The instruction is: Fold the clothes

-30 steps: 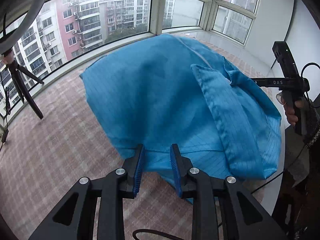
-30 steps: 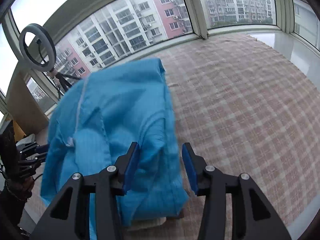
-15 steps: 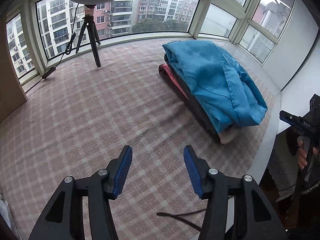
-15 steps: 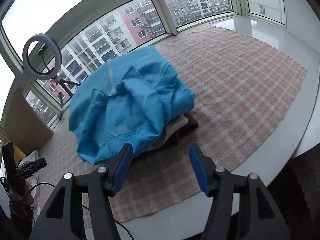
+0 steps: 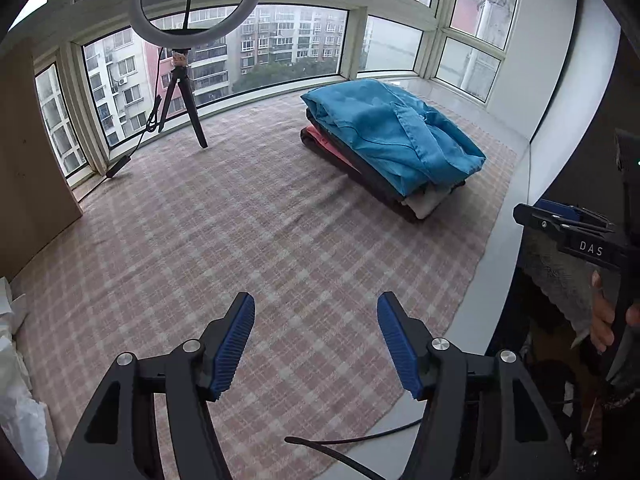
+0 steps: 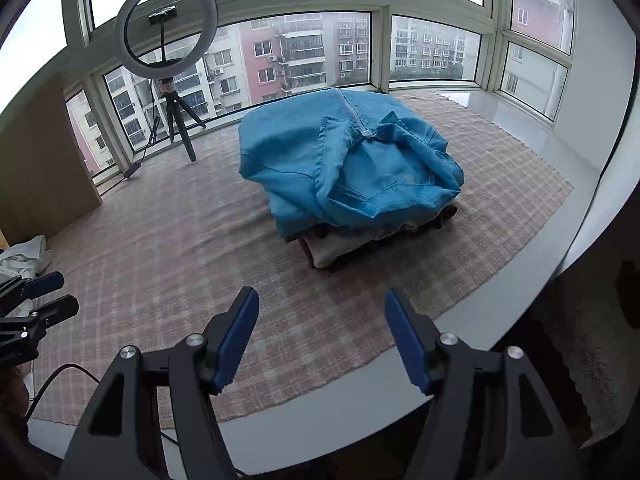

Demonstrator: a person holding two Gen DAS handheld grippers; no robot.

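A folded blue garment (image 5: pixel 396 136) lies on top of a stack of folded clothes (image 5: pixel 424 202) on the checked cloth, at the far right in the left wrist view. It also shows in the right wrist view (image 6: pixel 348 164), centre, with a beige piece (image 6: pixel 340 246) under it. My left gripper (image 5: pixel 316 340) is open and empty, well back from the stack. My right gripper (image 6: pixel 320 338) is open and empty, near the cloth's front edge. The right gripper also shows at the right edge of the left wrist view (image 5: pixel 572 228).
A ring light on a tripod (image 5: pixel 188 80) stands at the back left by the windows. A brown board (image 6: pixel 36 168) stands at the left. White bags (image 5: pixel 16 392) lie at the left edge. A cable (image 5: pixel 340 448) trails near the front edge.
Both grippers have let go of the blue garment, opened wide and pulled back from the stack. The garment now lies on the pile.
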